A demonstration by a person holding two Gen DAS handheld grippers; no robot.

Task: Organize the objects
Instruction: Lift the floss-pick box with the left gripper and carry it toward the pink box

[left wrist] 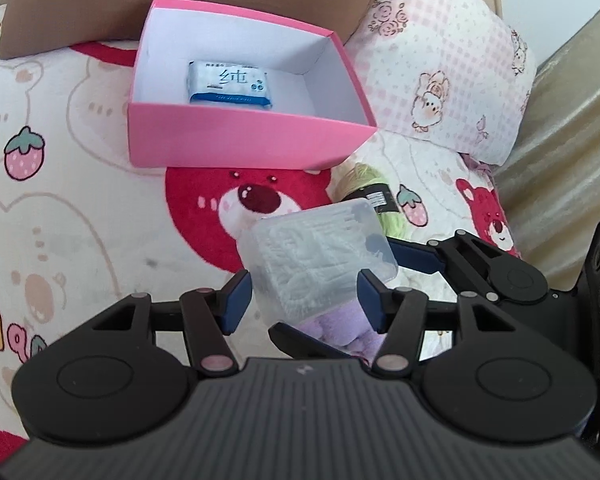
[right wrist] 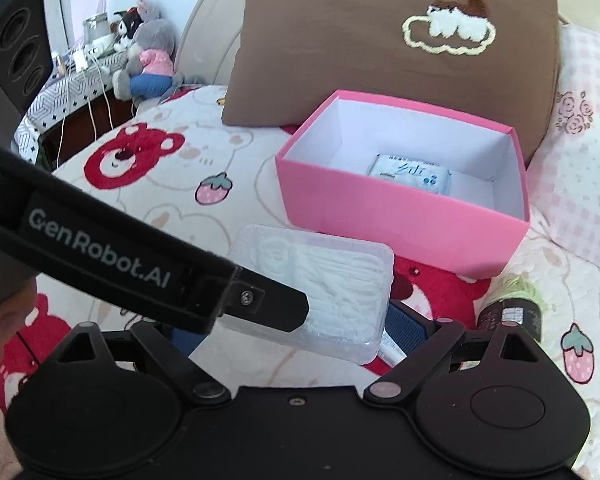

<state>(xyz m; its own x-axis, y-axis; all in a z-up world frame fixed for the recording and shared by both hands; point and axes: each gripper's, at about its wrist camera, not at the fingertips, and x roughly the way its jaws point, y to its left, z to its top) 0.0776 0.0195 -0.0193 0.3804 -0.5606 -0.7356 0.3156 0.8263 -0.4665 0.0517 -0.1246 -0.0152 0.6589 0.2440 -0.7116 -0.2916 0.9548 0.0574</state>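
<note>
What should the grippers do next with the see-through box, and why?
Probably carry the clear box forward and lower it into the pink box, beside the tissue pack. The clear box sits between the fingers of both the left gripper and the right gripper, and the pink box is open, with bare floor around the pack.

Bright soft daylight, fisheye-warped edges, slight blur.

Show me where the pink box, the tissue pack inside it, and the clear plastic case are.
pink box (left wrist: 239,142): left wrist view, on its near outer wall.
tissue pack (left wrist: 229,86): left wrist view, on its printed top face.
clear plastic case (right wrist: 340,276): right wrist view, on its see-through lid.
</note>
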